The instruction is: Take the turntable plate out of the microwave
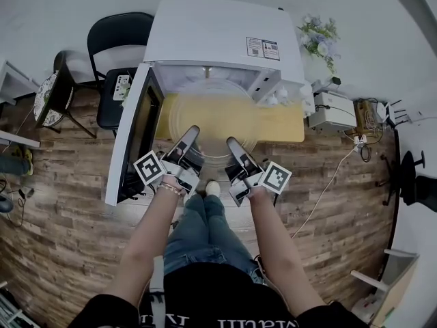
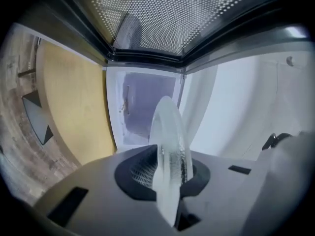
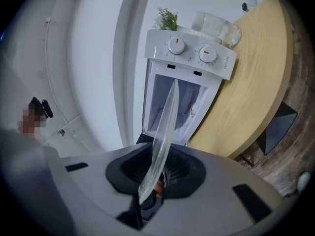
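Two tongs, left tongs (image 1: 190,134) and right tongs (image 1: 232,144), each clench the near rim of the turntable plate (image 1: 212,108), which reaches ahead of them, largely outside the microwave (image 1: 222,43); the withdrawal seems under way, next calling for a level pull clear.

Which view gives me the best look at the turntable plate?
The head view: the whole round turntable plate shows from above at the open front of the microwave. The gripper views show only its rim edge-on, clamped by the left gripper and the right gripper.
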Motion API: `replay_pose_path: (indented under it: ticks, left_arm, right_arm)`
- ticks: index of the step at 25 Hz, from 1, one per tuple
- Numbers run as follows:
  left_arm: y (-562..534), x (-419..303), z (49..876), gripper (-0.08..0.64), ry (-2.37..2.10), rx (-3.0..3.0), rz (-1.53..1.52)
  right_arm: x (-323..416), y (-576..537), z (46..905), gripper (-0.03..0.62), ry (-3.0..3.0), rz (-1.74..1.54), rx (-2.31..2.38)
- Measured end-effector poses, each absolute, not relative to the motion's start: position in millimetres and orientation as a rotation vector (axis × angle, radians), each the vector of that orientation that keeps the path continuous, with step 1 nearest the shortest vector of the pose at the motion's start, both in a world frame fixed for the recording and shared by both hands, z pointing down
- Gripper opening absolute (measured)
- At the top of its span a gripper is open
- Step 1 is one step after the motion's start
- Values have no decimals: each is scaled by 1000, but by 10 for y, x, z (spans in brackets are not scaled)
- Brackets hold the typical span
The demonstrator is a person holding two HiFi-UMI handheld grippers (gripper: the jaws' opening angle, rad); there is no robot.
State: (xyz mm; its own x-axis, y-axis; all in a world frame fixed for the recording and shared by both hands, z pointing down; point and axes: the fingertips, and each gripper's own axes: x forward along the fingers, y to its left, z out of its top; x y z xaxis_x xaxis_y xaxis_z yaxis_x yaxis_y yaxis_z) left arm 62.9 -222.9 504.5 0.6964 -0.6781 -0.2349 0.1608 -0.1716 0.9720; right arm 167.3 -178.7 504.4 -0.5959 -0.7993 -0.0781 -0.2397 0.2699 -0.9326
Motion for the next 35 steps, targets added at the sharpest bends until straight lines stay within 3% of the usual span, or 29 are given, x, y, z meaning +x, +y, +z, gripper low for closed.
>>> replay_pose_path:
  ticks: [17, 35]
  left_arm:
    - [-1604, 800, 4465, 38, -428, 1739, -740]
    - [-1755, 920, 3216, 85, -661, 2381, -659]
  right_arm:
    - [2028, -1325, 4492, 119, 2285, -1083, -1149]
    - [2087, -1526, 3228, 146, 2510, -512, -1170]
